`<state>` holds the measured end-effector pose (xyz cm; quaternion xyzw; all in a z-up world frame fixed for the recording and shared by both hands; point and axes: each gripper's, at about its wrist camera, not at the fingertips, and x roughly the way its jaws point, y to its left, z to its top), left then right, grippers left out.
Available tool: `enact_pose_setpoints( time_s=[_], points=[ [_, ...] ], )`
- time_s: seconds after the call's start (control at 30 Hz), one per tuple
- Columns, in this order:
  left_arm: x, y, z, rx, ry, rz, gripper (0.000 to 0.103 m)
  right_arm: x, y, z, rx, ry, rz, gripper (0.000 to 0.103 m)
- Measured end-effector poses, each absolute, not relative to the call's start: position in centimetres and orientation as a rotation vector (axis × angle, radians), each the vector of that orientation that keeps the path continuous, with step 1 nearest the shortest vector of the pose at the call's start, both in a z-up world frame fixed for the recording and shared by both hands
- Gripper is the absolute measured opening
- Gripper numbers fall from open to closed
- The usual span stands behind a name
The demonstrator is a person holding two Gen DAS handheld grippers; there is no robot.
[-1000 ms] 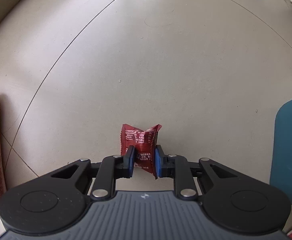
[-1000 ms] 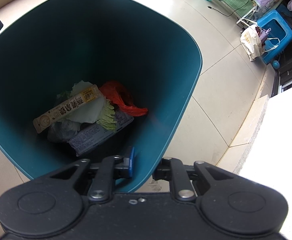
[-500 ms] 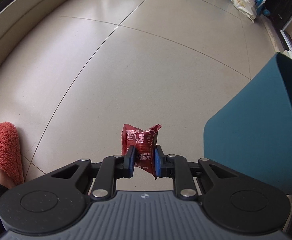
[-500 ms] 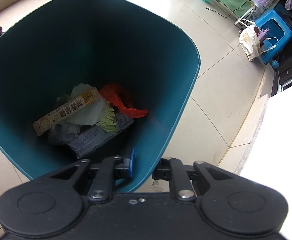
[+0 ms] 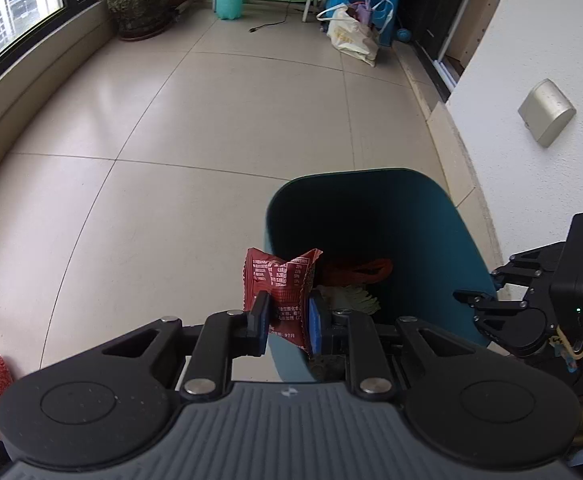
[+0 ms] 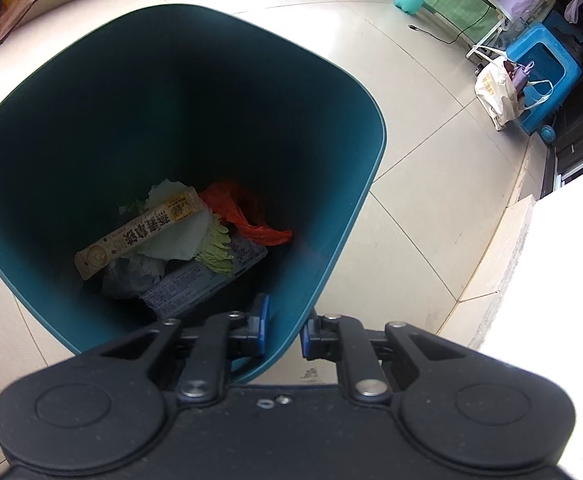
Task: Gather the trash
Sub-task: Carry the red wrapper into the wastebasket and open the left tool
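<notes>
Left wrist view: left gripper (image 5: 285,316) pinches a red snack wrapper (image 5: 281,288) at the teal bin's (image 5: 443,240) 9 o'clock rim; right gripper (image 6: 284,324) clamps the bin's 6 o'clock wall.

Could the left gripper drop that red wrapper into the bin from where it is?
Probably yes. The left gripper holds the red wrapper right at the teal bin rim, and the bin's mouth is open, nothing covering it.
</notes>
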<state>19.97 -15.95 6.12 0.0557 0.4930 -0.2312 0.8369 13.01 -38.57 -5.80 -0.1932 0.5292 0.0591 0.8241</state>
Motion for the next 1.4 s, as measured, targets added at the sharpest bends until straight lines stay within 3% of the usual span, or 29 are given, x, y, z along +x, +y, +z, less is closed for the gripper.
enact_pose_setpoints(
  time_s=[0.2,0.47,0.9,1.17,1.23,1.3,1.37,1.4],
  points=[
    [19.4,-21.6,6.3,0.185,1.017,-0.59,0.019,12.6,-38.9,-5.3,-0.386,1.103,0.132,0.013],
    [19.8,-26.9,0.6,0.287,1.092,-0.611,0.019,12.5,-39.1,-5.2,-0.375,1.089,0.143,0.014],
    [22.1,-27.8,-6.8,0.326,1.216,-0.561,0.019,12.3,-39.1,-5.2,-0.377,1.084,0.147,0.014],
    [22.6,-27.5,-8.1,0.309,1.275,-0.576,0.02,12.3,-39.1,-5.1,-0.38,1.085,0.149,0.014],
    [22.3,-27.4,-7.7,0.317,1.253,-0.578,0.027,12.3,-39.1,-5.1,-0.383,1.086,0.148,0.014],
    [22.0,-27.3,-7.2,0.312,1.236,-0.583,0.055,12.3,-39.0,-5.1,-0.386,1.088,0.147,0.014],
    [21.6,-26.8,-6.4,0.291,1.202,-0.589,0.069,12.4,-38.9,-5.1,-0.389,1.091,0.146,0.014],
    [21.4,-26.6,-6.0,0.281,1.193,-0.595,0.069,12.4,-38.8,-5.1,-0.39,1.092,0.144,0.014]
  ],
)
